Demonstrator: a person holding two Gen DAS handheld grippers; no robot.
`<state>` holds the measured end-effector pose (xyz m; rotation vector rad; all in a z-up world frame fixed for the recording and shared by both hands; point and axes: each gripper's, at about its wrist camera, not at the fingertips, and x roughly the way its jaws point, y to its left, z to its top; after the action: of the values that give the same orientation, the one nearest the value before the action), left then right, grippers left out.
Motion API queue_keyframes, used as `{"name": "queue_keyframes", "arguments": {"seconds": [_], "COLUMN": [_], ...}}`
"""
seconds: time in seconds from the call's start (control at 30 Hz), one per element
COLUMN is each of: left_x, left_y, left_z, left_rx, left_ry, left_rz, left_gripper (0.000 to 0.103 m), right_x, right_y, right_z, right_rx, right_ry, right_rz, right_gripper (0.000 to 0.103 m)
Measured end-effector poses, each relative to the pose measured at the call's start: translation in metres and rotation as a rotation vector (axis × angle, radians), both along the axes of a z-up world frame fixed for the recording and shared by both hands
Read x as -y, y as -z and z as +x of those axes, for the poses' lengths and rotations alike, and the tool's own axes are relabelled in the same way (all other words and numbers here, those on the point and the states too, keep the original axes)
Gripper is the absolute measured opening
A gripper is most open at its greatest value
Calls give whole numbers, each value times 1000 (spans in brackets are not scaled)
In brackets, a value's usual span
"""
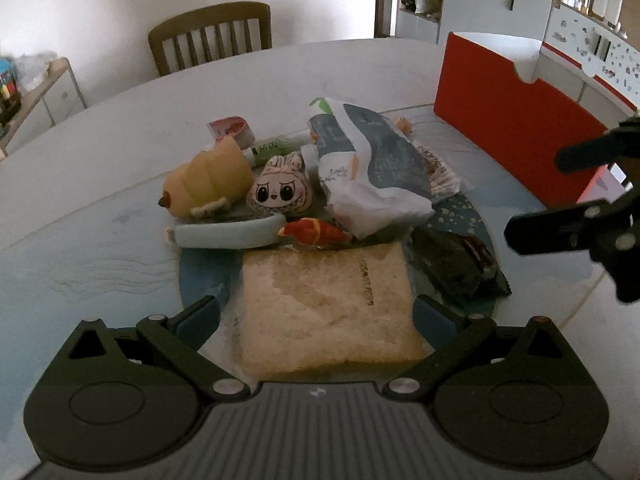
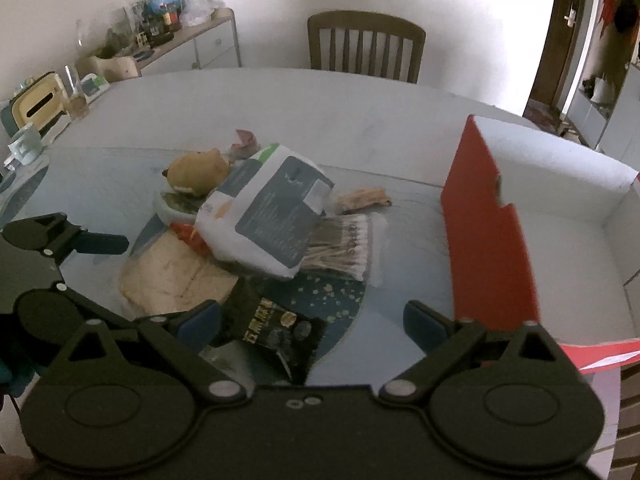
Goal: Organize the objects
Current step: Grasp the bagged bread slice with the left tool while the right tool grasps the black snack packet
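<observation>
A pile of objects lies on the table: a wrapped bread slice (image 1: 328, 304), a yellow plush (image 1: 208, 178), a small face plush (image 1: 278, 190), a white and grey bag (image 1: 368, 168) and a black snack packet (image 1: 456, 264). My left gripper (image 1: 316, 320) is open, its fingers either side of the bread slice, not closed on it. My right gripper (image 2: 312, 320) is open over the black snack packet (image 2: 280, 328), beside the red and white box (image 2: 492, 232). The right gripper also shows in the left wrist view (image 1: 560, 196), and the left gripper in the right wrist view (image 2: 80, 240).
The red-fronted box (image 1: 516, 120) stands open at the right of the pile. A wooden chair (image 1: 212, 36) stands behind the table. A sideboard with clutter (image 2: 132, 48) is at the far left. A cup (image 2: 24, 146) sits at the table's left edge.
</observation>
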<state>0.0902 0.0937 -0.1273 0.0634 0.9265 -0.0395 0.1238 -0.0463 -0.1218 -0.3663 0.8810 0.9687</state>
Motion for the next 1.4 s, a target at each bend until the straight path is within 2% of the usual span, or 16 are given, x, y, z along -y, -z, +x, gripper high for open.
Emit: {"name": "queue_keyframes", "arguments": {"seconds": [0.23, 0.4, 0.53, 0.73, 0.83, 0.93, 1.07, 1.13, 1.2, 1.3, 1.4], "left_x": [-13, -21, -19, -13, -10, -9, -8, -7, -7, -10, -15], "left_y": [8, 14, 15, 15, 15, 16, 15, 14, 13, 9, 5], "left_z": [15, 19, 18, 14, 13, 13, 10, 7, 3, 0, -1], "left_rx": [-49, -66, -66, -63, -58, -65, -70, -67, -63, -60, -73], "left_ry": [-13, -32, -32, -14, -11, -14, 1, 5, 1, -7, -27], "left_rz": [-109, -184, -192, -192, -188, -193, -198, -201, -206, -216, -250], "left_gripper": [103, 103, 103, 103, 103, 103, 102, 99, 90, 71, 57], "right_x": [-21, -29, -29, -31, -34, -30, -22, -18, -13, -9, -2], "right_y": [9, 27, 37, 39, 42, 46, 45, 44, 43, 43, 41], "right_z": [4, 15, 21, 25, 24, 29, 31, 32, 32, 34, 33], "right_rx": [-52, -151, -230, -282, -282, -338, -375, -387, -392, -407, -403], "right_ry": [-6, 34, 64, 79, 82, 109, 109, 111, 115, 124, 127], "right_rz": [-19, -49, -61, -64, -86, -82, -64, -55, -48, -38, -33], "right_gripper": [98, 96, 95, 94, 88, 85, 71, 66, 61, 56, 54]}}
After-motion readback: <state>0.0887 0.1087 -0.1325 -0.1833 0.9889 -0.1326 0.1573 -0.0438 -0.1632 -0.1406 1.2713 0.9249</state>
